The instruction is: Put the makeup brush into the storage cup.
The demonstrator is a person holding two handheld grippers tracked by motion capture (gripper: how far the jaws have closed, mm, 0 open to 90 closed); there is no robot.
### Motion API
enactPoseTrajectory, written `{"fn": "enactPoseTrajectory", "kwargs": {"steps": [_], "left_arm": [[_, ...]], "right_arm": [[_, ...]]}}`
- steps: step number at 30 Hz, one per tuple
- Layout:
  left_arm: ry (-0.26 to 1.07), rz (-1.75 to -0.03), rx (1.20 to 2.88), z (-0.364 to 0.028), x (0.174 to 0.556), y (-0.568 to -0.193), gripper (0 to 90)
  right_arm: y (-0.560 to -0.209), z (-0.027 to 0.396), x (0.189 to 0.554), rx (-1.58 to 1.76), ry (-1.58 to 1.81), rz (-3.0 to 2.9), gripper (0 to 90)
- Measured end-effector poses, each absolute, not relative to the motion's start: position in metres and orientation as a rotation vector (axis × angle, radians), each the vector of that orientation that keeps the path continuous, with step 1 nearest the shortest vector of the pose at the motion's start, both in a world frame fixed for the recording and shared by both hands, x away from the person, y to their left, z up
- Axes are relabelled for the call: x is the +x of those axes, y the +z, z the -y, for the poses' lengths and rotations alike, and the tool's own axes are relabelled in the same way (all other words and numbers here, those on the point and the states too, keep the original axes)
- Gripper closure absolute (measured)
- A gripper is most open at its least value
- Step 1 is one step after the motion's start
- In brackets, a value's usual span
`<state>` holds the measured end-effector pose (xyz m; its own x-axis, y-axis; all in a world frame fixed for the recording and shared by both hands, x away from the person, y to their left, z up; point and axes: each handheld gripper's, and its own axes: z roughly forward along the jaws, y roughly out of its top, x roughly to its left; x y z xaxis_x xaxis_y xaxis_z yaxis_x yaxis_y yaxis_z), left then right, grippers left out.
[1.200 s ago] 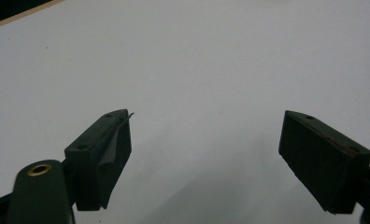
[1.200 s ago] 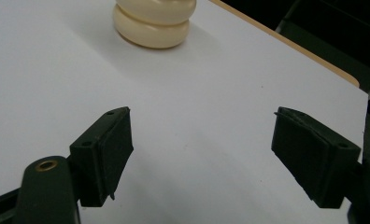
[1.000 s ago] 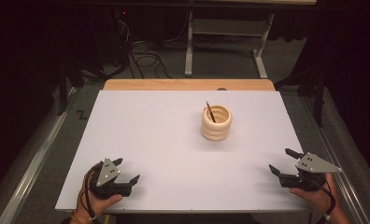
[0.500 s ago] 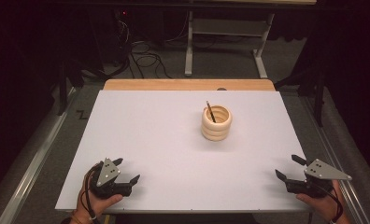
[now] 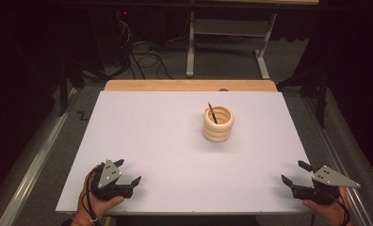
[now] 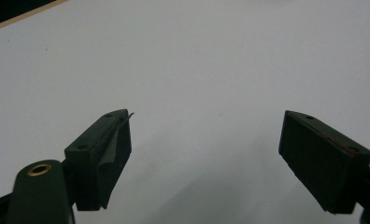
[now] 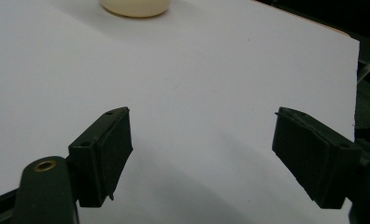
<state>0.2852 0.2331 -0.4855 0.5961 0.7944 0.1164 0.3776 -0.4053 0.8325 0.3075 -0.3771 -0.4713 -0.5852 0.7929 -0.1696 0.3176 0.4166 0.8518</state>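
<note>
A stack of cream rings (image 5: 218, 124) with a dark stick (image 5: 212, 113) standing inside sits right of the worktop's (image 5: 166, 141) centre. The left gripper (image 5: 129, 171) rests at the near-left corner, the right gripper (image 5: 297, 173) at the near-right corner, both with jaws spread wide and empty.

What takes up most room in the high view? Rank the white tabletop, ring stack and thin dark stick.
1. white tabletop
2. ring stack
3. thin dark stick, partly hidden inside the rings
</note>
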Motion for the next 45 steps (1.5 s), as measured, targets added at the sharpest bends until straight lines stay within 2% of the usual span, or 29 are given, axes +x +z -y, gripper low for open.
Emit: {"fn": "enactPoseTrajectory", "kwargs": {"steps": [45], "left_arm": [[0.655,-0.921,2.001,-0.2332,0.2856,-0.4843,17.8]], "right_arm": [[-0.4657,0.3801,0.3,0.971,1.152,-2.041,20.7]]}}
